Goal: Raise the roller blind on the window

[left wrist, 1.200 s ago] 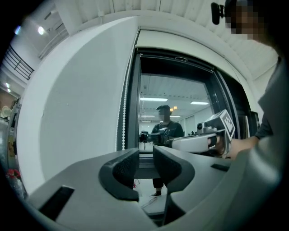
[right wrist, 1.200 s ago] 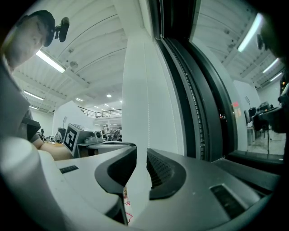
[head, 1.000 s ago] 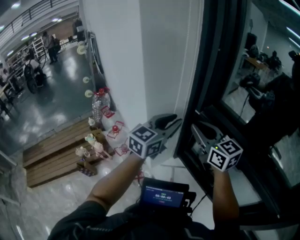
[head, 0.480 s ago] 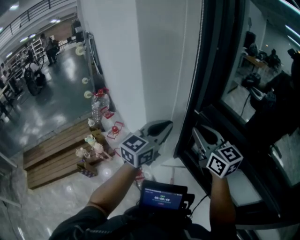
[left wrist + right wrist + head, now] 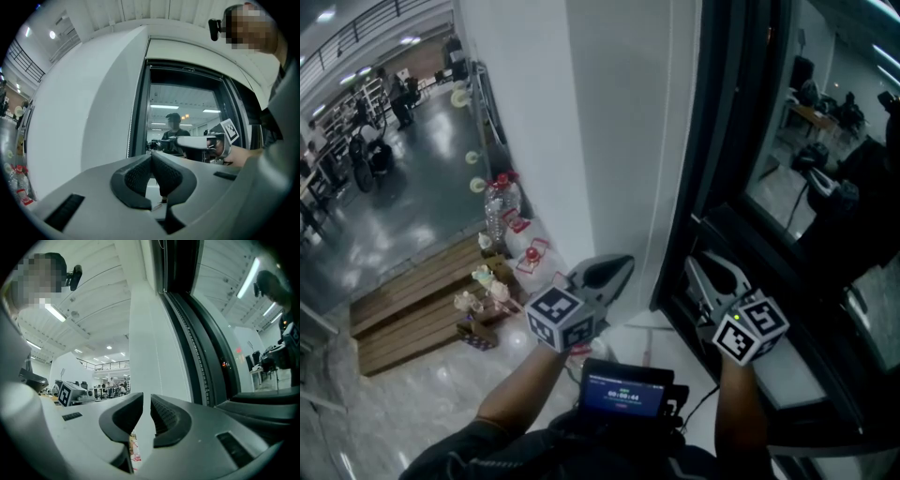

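Note:
The window (image 5: 806, 141) has a dark frame and dark, reflecting glass; I cannot make out any blind fabric over it. A thin bead chain (image 5: 667, 187) hangs down the white wall beside the frame, and the same chain (image 5: 129, 136) shows left of my left jaws. My left gripper (image 5: 623, 264) points level at the wall edge. Its jaws have just been closing, and the tips (image 5: 151, 155) now meet with nothing visible between them. My right gripper (image 5: 705, 267) is by the frame's lower corner. Its jaws (image 5: 146, 399) have just been closing a little, and a narrow empty gap remains.
A white sill (image 5: 652, 328) runs under the window. Bottles and small packages (image 5: 502, 220) stand on the floor by the wall, next to a wooden platform (image 5: 412, 309). A device with a lit screen (image 5: 623, 392) hangs at my chest. People stand far off in the hall.
The left gripper has drawn back to the lower left, away from the wall edge, and its jaws went from wide open to shut. The right gripper has hardly moved.

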The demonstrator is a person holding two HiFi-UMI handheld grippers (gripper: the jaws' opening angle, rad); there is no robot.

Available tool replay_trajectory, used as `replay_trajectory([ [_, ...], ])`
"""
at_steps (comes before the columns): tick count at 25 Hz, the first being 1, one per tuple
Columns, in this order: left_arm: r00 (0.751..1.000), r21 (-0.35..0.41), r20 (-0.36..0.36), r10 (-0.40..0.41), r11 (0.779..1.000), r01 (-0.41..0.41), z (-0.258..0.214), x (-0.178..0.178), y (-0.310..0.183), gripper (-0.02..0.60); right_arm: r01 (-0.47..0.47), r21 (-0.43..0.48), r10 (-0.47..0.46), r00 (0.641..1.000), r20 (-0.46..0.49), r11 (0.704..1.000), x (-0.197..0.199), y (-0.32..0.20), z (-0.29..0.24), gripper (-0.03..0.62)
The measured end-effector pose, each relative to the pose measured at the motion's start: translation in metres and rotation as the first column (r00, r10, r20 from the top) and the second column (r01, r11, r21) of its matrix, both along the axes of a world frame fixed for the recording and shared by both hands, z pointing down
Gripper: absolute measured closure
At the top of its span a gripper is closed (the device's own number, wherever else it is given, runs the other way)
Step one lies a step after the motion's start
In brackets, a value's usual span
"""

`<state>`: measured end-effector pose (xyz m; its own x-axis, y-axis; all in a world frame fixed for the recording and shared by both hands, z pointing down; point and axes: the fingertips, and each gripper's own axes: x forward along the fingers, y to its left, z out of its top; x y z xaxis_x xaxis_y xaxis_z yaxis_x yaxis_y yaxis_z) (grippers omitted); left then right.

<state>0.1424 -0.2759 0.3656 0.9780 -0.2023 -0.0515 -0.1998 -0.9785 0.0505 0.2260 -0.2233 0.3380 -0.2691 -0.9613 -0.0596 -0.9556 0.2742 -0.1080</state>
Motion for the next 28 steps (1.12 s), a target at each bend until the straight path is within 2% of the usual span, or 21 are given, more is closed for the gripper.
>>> replay_trajectory([
  [6,1.0,0.018,0.016,-0.012,1.0,0.012,0.007,-0.011,0.005,0.584,-0.026,0.03,0.025,0.999,0.032,0.999,0.002,0.01,-0.001,0.543],
  [11,1.0,-0.016,0.015,-0.02,1.0,0.02,0.013,-0.022,0.004,0.584,-0.033,0.027,0.031,0.999,0.044,0.999,-0.001,0.013,0.003,0.562],
  [19,0.997,-0.011,0.02,-0.071,0.997,0.071,0.007,-0.031,0.001,0.584,-0.062,0.028,0.061,0.998,0.021,0.998,-0.003,0.017,0.001,0.571],
  [24,0.994,0.007,0.039,-0.102,0.995,0.101,0.004,-0.035,0.0,0.584,-0.124,0.026,0.124,0.992,-0.018,0.992,0.001,0.018,0.0,0.572],
  [28,0.992,0.025,0.034,-0.122,0.992,0.121,-0.002,-0.036,0.0,0.584,-0.112,0.034,0.112,0.994,-0.011,0.993,-0.001,0.019,-0.001,0.572],
])
